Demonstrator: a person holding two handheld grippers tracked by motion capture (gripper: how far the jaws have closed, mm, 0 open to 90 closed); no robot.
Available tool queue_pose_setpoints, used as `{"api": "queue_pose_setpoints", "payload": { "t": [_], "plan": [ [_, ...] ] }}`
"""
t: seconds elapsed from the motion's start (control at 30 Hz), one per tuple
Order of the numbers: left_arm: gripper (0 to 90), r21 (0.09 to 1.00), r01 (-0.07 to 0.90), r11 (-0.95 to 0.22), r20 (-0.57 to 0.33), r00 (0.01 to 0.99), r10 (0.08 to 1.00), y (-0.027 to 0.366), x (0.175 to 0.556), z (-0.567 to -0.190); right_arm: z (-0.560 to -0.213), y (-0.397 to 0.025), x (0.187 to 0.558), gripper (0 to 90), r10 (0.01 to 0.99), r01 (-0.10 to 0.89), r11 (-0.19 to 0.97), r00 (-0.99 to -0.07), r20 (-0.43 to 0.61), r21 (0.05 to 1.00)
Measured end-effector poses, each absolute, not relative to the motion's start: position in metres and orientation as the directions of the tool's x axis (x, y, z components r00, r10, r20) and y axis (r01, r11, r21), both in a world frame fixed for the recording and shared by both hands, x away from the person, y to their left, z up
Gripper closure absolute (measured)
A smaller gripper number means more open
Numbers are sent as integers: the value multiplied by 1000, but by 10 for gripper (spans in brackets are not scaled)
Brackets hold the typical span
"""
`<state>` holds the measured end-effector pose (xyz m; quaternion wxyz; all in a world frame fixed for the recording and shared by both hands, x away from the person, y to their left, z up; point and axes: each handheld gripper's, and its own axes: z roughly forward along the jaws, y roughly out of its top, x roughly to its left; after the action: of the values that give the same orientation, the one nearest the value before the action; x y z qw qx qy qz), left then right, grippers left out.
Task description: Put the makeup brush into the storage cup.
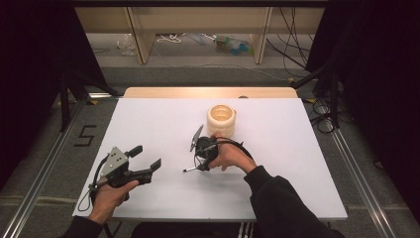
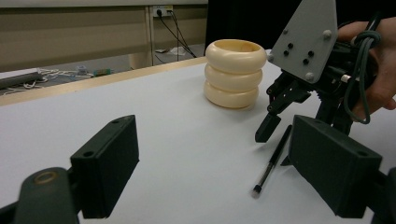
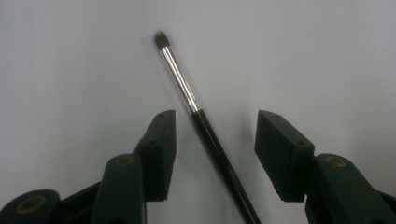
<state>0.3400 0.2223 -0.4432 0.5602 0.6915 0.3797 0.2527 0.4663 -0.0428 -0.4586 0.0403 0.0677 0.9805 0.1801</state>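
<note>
A small makeup brush (image 3: 196, 112) with a black handle, silver ferrule and dark tip lies flat on the white table (image 1: 148, 119). My right gripper (image 3: 215, 135) points down over it, open, one jaw on each side of the handle, not closed on it. The brush (image 1: 190, 169) (image 2: 273, 158) lies near the table's middle. A cream ribbed holder (image 1: 221, 119) (image 2: 235, 73) made of three stacked rings stands upright just behind the right gripper (image 1: 200, 159). My left gripper (image 1: 148, 157) (image 2: 215, 168) hovers open at the front left, holding nothing.
The table's wooden back edge (image 1: 208, 92) borders a floor with cables and shelving legs. Metal rails (image 1: 44, 163) run along both sides of the table. Bare white surface lies between the two grippers.
</note>
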Motion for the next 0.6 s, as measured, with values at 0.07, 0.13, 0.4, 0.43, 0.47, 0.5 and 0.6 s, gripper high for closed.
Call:
{"api": "queue_pose_setpoints", "payload": {
  "t": [0.07,0.13,0.4,0.43,0.47,0.5,0.6],
  "plan": [
    [163,967,241,-84,-75,584,809,222,340,-443,-459,-43,467,508,140,115,930,-989,-49,349],
    [163,967,240,-84,-75,584,808,222,340,-443,-460,-43,467,519,140,115,930,-989,-50,349],
    [164,967,241,-82,-76,583,809,222,340,-443,-463,-41,467,535,138,113,936,-989,-52,335],
    [164,967,241,-81,-77,583,809,222,340,-443,-463,-41,467,538,140,116,937,-989,-48,330],
    [164,967,241,-81,-77,583,809,223,340,-443,-463,-41,467,538,140,116,937,-989,-48,330],
    [164,967,241,-82,-77,583,809,222,340,-443,-463,-41,468,540,141,119,937,-989,-44,330],
    [163,967,241,-82,-77,583,809,222,340,-443,-463,-41,468,565,146,126,936,-988,-39,329]
  ]
}}
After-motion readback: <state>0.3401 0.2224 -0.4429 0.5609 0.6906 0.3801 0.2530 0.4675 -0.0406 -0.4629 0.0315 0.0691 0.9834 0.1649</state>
